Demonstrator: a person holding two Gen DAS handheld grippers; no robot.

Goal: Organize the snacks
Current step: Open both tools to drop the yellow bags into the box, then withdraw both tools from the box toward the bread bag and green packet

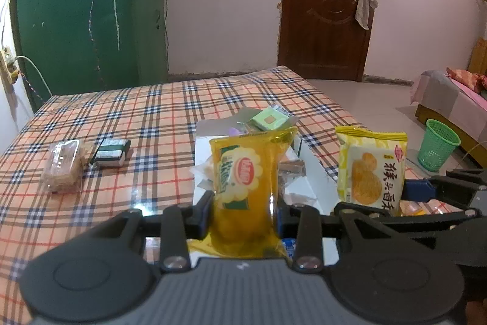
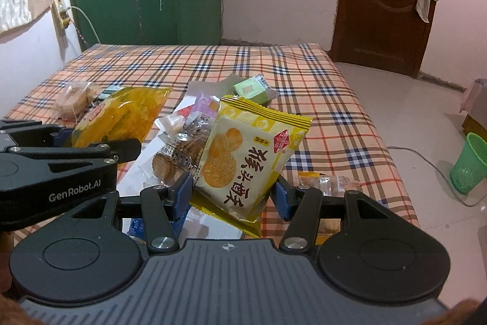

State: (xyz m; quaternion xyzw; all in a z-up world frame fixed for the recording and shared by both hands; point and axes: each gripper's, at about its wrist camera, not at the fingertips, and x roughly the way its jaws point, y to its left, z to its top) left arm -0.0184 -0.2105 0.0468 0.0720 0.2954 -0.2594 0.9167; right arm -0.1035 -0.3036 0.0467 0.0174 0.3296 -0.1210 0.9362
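Note:
My left gripper [image 1: 243, 212] is shut on an orange translucent snack packet [image 1: 243, 188], which stands upright between its pads above a white box [image 1: 201, 148]. My right gripper [image 2: 232, 192] is shut on a yellow biscuit packet [image 2: 246, 160] with red-brown lettering, held upright just right of the box. Each wrist view shows the other hand's tool: the right gripper [image 1: 392, 197] with the yellow biscuit packet [image 1: 371, 169], and the left gripper [image 2: 94, 142] with the orange packet [image 2: 121, 114]. The white box [image 2: 143, 163] holds several wrapped snacks, with a small green packet [image 2: 251, 89] at its far end.
On the plaid tablecloth [image 1: 121, 111] to the left lie a clear-wrapped cake [image 1: 62, 165] and a green-and-white packet [image 1: 111, 153]. A small wrapped snack [image 2: 328, 183] lies near the table's right edge. A green mesh bin [image 2: 467, 163] stands on the floor to the right.

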